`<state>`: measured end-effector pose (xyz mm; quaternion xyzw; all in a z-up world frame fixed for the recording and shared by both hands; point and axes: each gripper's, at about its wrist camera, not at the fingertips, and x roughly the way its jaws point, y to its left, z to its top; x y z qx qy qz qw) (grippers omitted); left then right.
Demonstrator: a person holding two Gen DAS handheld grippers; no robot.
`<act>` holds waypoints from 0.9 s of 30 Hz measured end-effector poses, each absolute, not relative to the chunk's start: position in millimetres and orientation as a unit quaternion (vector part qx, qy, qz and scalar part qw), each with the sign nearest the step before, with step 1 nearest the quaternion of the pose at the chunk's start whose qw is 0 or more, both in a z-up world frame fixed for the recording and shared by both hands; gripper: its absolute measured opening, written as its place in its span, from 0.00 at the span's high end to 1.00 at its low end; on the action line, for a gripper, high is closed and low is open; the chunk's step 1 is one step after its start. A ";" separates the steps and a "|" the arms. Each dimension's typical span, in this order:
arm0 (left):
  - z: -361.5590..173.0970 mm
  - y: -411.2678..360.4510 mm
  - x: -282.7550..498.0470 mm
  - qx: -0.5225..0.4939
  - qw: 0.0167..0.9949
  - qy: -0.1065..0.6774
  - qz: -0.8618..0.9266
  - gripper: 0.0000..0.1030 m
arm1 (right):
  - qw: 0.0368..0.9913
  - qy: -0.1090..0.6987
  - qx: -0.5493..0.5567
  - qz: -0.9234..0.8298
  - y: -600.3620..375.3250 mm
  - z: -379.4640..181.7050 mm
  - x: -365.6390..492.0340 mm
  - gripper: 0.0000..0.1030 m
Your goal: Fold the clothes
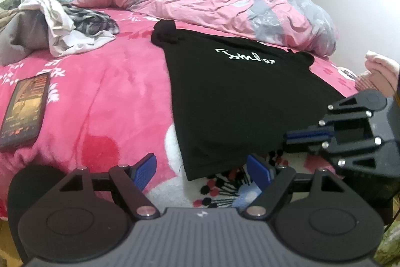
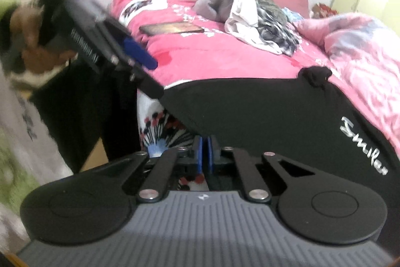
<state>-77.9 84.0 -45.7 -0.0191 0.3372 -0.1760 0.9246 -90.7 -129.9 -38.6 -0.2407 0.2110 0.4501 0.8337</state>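
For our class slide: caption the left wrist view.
Open left claw faces black printed T-shirt on pink bed.

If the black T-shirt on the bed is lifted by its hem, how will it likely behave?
The black T-shirt probably drapes limply: its hem already sags off the bed edge by the shut right claw. Thin fabric, so likely light. It may drag on the fuzzy pink blanket.

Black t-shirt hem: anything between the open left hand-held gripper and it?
Nothing visible. The left hand-held gripper is open right at the black t-shirt hem corner, only bare blanket between.
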 end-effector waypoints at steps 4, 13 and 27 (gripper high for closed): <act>-46.4 78.4 -76.8 -0.001 0.925 0.336 -0.179 0.22 | 0.839 0.247 -0.159 0.458 -140.6 -31.8 -75.0 0.97; -53.5 48.3 -79.3 0.100 0.925 0.318 -0.182 0.26 | 0.814 0.335 -0.050 0.473 -151.2 -41.9 -47.1 0.94; -53.5 57.1 -63.4 0.081 0.924 0.317 -0.200 0.80 | 0.797 0.384 0.047 0.464 -158.7 -52.3 -26.2 0.93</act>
